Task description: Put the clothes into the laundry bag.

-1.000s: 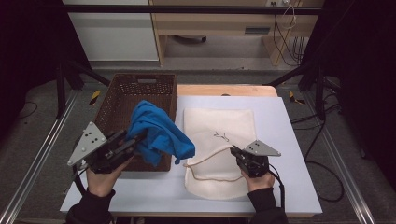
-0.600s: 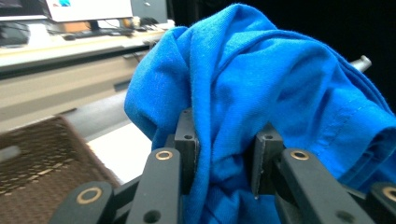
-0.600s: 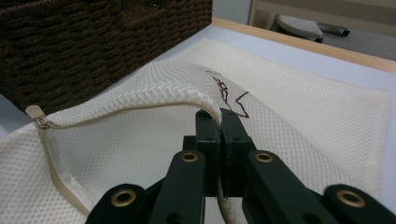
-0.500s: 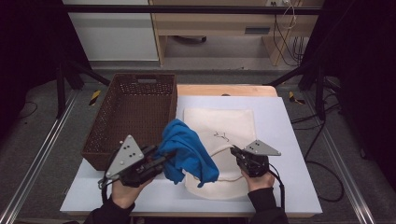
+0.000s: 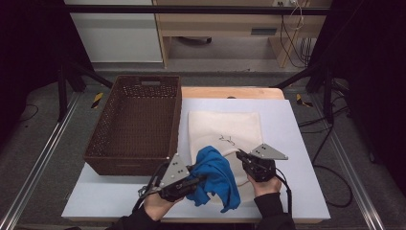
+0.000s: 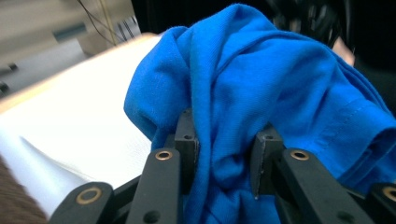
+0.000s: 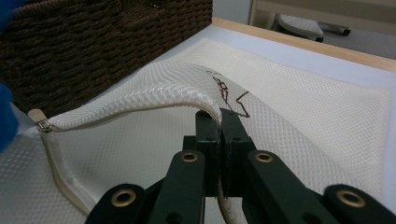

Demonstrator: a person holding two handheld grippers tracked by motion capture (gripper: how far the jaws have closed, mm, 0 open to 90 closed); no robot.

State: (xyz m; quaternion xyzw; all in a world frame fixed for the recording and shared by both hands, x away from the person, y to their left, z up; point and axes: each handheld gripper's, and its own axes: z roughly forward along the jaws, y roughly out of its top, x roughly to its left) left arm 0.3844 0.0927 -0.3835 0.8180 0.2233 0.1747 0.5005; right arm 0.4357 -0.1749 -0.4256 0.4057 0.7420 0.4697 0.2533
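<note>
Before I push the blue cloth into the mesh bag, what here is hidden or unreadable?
- Bag mouth: in the high view the blue cloth covers the near end of the mesh bag.
- Left tool: in its own view the pads are buried in cloth.
- Dark scribble on the bag: too small to read.
- Basket: cut off by the right gripper view's top edge.
- Right tool: bag edge beneath its jaws is hidden.

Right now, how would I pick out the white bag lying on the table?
Start at the brown wicker basket. Right of it a cream mesh bag lies flat, with a dark scribble and a zipped edge that the right gripper lifts open; the blue cloth beside it is crumpled.
</note>
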